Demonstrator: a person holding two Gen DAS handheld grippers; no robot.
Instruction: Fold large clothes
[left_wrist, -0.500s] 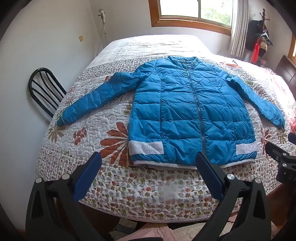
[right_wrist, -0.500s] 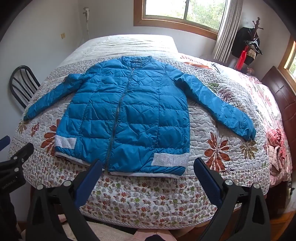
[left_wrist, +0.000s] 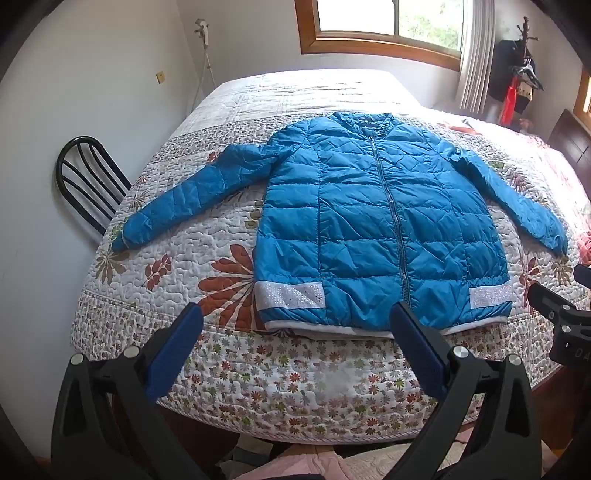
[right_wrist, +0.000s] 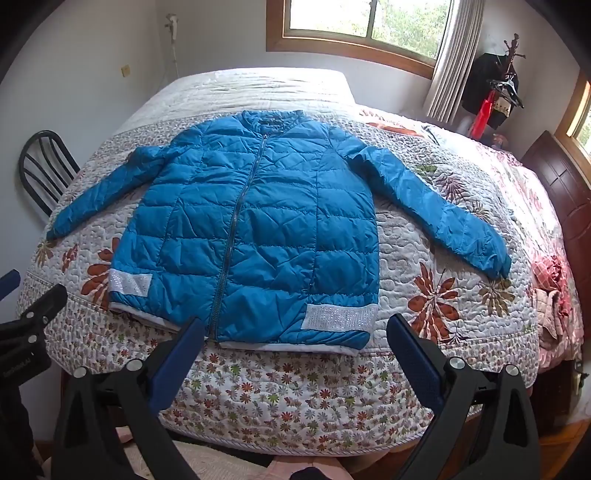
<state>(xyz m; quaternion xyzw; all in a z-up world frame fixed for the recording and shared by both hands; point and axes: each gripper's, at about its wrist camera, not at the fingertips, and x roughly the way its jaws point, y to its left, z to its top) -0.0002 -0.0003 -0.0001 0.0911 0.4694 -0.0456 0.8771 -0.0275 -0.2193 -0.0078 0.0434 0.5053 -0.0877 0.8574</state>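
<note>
Currently left gripper (left_wrist: 295, 343) and right gripper (right_wrist: 295, 347) both spread, empty, slightly nearer bed (left_wrist: 295, 384) edge than half-second earlier. Blue jacket (left_wrist: 376, 229) flat, zipped, sleeves out, untouched. Folding not yet begun.

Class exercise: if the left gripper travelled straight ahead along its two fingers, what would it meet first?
Probably the white-edged hem of the blue quilted puffer jacket lying flat on the floral quilted bedspread. The open left gripper holds nothing; depth is uncertain.
</note>
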